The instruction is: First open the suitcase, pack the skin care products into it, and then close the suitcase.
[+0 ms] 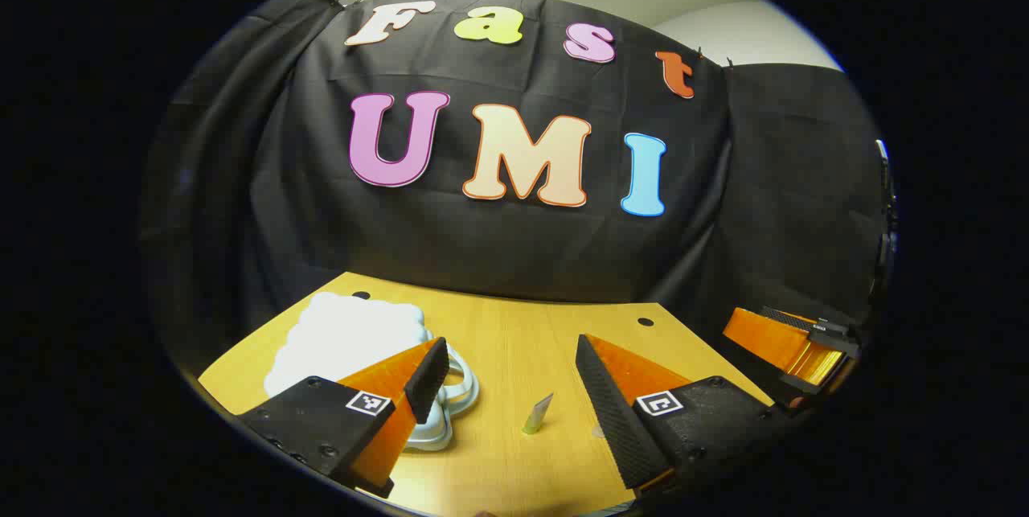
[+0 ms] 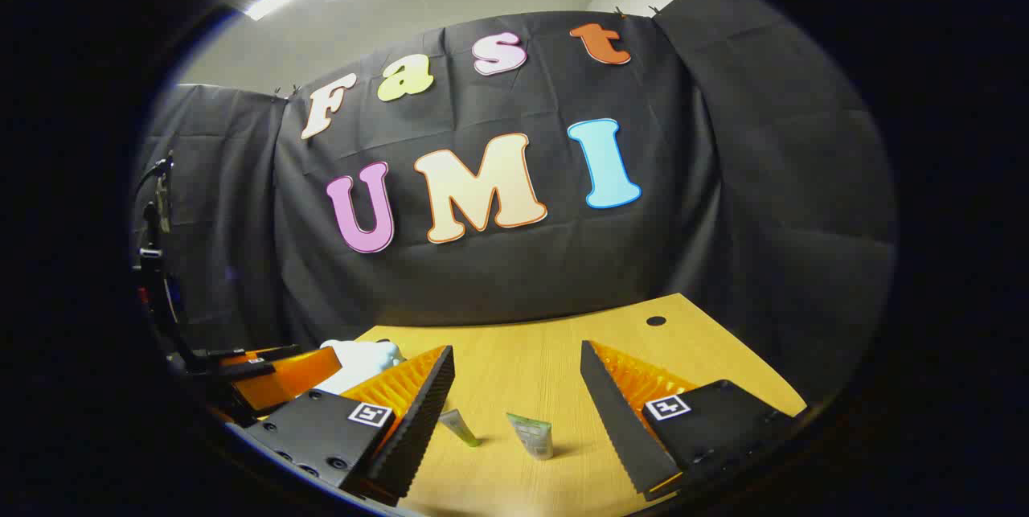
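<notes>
A white cloud-shaped suitcase point(image 1: 346, 332) lies flat on the wooden table point(image 1: 522, 324), its lid down and a pale handle loop point(image 1: 460, 388) at its near side. My left gripper point(image 1: 510, 348) hovers open over the table, its left finger in front of the suitcase. A small green tube point(image 1: 537, 414) lies between its fingers, farther off. In the right gripper view, my right gripper point(image 2: 516, 352) is open above two small tubes, a thin green one point(image 2: 460, 426) and a wider one point(image 2: 530, 435). The suitcase point(image 2: 362, 363) peeks out behind its left finger.
The right gripper point(image 1: 792, 348) shows at the right edge of the left gripper view. The left gripper point(image 2: 273, 376) shows at the left of the right gripper view. The table has a cable hole point(image 2: 656, 321) near its back edge. Black cloth closes off the back.
</notes>
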`<state>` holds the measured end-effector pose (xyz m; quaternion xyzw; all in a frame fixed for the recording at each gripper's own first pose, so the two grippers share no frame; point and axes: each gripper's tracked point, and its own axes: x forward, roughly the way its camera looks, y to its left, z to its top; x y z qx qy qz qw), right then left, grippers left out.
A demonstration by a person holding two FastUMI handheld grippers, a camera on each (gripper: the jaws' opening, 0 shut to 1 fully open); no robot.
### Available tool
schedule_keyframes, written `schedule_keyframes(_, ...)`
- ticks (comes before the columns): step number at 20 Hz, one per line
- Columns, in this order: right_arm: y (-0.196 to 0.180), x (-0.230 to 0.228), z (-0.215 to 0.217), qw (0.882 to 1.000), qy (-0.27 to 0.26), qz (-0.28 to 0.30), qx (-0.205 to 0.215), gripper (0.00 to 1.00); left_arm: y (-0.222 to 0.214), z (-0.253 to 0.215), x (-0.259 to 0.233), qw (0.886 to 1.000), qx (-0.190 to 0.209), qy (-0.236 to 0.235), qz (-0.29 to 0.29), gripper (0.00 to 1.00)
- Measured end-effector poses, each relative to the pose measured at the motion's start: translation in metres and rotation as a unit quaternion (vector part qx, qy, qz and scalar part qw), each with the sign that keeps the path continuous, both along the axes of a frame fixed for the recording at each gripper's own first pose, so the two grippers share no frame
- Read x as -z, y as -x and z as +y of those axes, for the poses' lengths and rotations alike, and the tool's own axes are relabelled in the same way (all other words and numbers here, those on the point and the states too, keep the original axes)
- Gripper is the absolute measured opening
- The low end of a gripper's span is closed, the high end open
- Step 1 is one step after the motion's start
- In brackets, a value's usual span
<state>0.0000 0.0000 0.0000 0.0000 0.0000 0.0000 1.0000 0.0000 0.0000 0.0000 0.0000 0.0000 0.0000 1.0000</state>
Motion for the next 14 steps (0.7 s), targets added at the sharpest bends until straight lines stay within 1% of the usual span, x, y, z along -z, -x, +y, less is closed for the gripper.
schedule_keyframes(2, -0.004, 0.005, -0.005, 1.000, 0.005, 0.007, 0.002, 0.98, -0.004, -0.005, 0.005, 1.000, 0.003, 0.003, 0.006, 0.95)
schedule_keyframes(4, -0.005, 0.011, -0.004, 1.000, 0.010, 0.017, -0.002, 0.98, -0.008, -0.009, 0.011, 1.000, 0.008, -0.004, 0.019, 0.95)
schedule_keyframes(5, -0.004, 0.012, -0.003, 1.000, 0.011, 0.018, -0.005, 0.94, -0.009, -0.010, 0.010, 1.000, 0.010, -0.008, 0.019, 0.95)
schedule_keyframes(6, -0.005, 0.012, -0.003, 1.000, 0.012, 0.021, -0.007, 0.98, -0.010, -0.012, 0.008, 1.000, 0.014, -0.010, 0.017, 0.95)
schedule_keyframes(7, -0.005, 0.013, -0.002, 1.000, 0.014, 0.024, -0.007, 0.94, -0.011, -0.014, 0.010, 1.000, 0.016, -0.010, 0.018, 0.95)
schedule_keyframes(8, -0.003, 0.015, -0.004, 0.999, 0.018, 0.026, -0.005, 0.94, -0.011, -0.016, 0.010, 1.000, 0.018, -0.011, 0.020, 0.95)
schedule_keyframes(9, -0.002, 0.017, -0.006, 0.999, 0.021, 0.026, -0.002, 0.98, -0.011, -0.016, 0.011, 1.000, 0.018, -0.011, 0.021, 0.95)
schedule_keyframes(14, 0.002, 0.014, -0.016, 0.999, 0.019, 0.025, 0.013, 0.98, -0.013, -0.012, 0.017, 0.999, 0.017, -0.006, 0.031, 0.95)
